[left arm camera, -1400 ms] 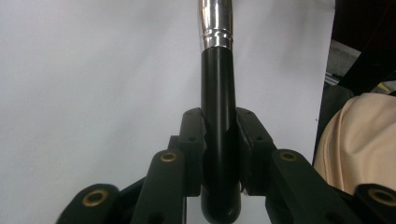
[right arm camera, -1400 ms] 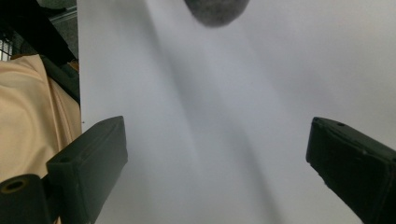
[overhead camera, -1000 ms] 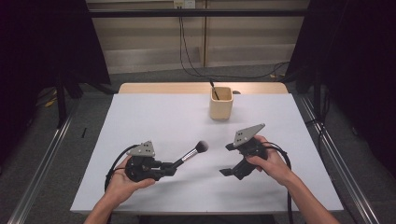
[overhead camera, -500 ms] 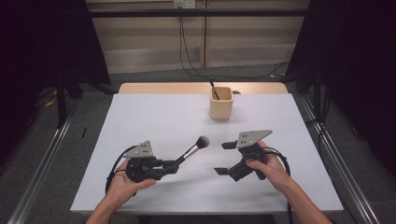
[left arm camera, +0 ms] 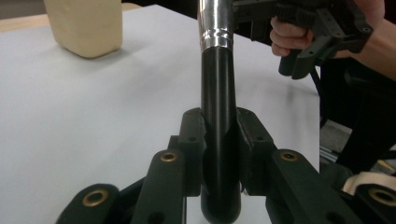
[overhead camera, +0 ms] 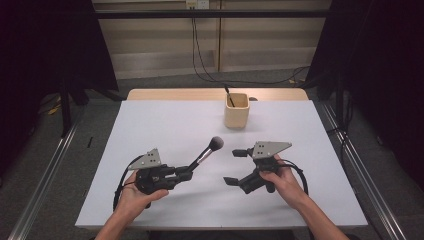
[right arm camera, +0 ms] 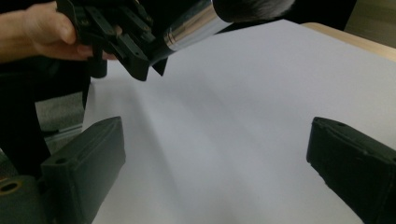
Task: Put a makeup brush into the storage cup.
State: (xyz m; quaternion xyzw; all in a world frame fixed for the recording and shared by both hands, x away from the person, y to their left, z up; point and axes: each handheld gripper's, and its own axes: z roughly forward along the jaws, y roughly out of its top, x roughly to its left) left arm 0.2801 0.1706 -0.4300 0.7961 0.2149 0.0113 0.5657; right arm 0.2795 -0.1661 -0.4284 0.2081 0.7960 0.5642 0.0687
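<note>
My left gripper (overhead camera: 186, 174) clamps the brush (overhead camera: 205, 154) by its black handle, head raised over the table (overhead camera: 150, 125), well short of the cup (overhead camera: 236, 111). My right gripper (overhead camera: 236, 166) faces it, jaws wide and empty. The pickup is done; getting the brush into the cup, I judge, remains.

From my feed the white table (overhead camera: 165, 130) is evenly lit from overhead, with dark surroundings. Shadows are soft. Glare streaks the brush (left arm camera: 215, 28) ferrule. In both gripper views the near tongs look soft, perhaps out of focus; the high view is grainy.
</note>
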